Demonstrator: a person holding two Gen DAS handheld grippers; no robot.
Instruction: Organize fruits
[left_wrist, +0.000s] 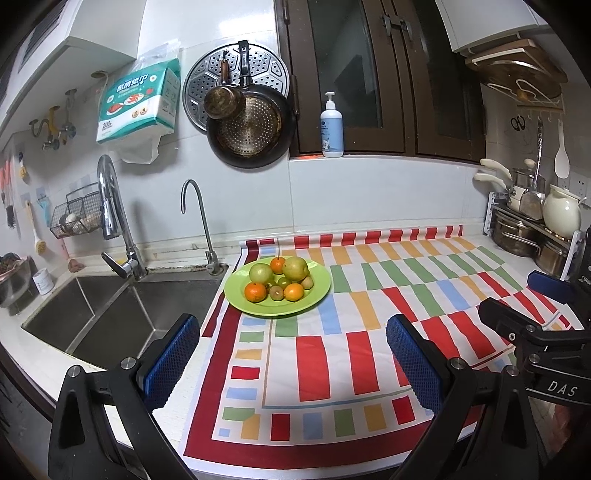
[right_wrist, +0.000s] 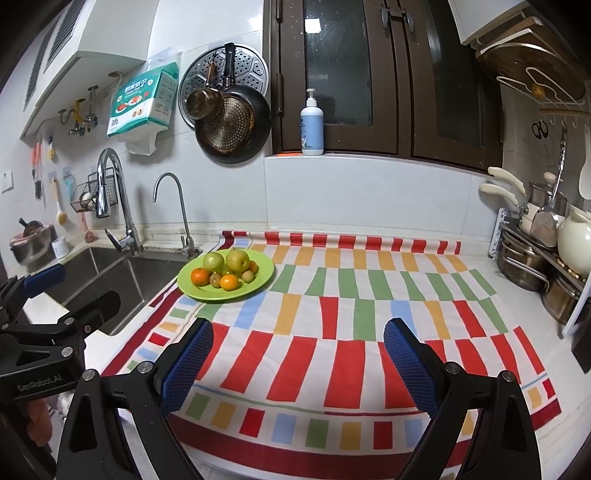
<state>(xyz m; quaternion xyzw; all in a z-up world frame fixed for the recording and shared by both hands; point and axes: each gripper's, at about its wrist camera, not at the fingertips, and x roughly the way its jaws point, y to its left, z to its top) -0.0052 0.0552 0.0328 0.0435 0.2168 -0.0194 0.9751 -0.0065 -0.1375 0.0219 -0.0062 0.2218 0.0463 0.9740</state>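
A green plate (left_wrist: 322, 291) (right_wrist: 266, 275) sits at the far left of a bright patterned cloth (left_wrist: 332, 369) (right_wrist: 332, 350), beside the sink. On it lie oranges (left_wrist: 255, 291) (right_wrist: 200, 277), two large yellow-green fruits (left_wrist: 295, 268) (right_wrist: 238, 260) and small brown kiwis (left_wrist: 276, 292) (right_wrist: 248, 276). My left gripper (left_wrist: 291, 332) (right_wrist: 88, 284) hovers open over the cloth's near left part, short of the plate, holding nothing. My right gripper (right_wrist: 299, 330) (left_wrist: 508, 291) stands open over the middle of the cloth, to the right of the plate, with nothing between its blue pads.
A steel double sink (left_wrist: 110, 314) with two faucets (left_wrist: 114, 221) lies left of the plate. A rack of pots and a cream jug (right_wrist: 546, 258) crowds the right end of the counter. Pans (left_wrist: 251, 129) hang on the wall, and a pump bottle (left_wrist: 332, 127) stands on the sill.
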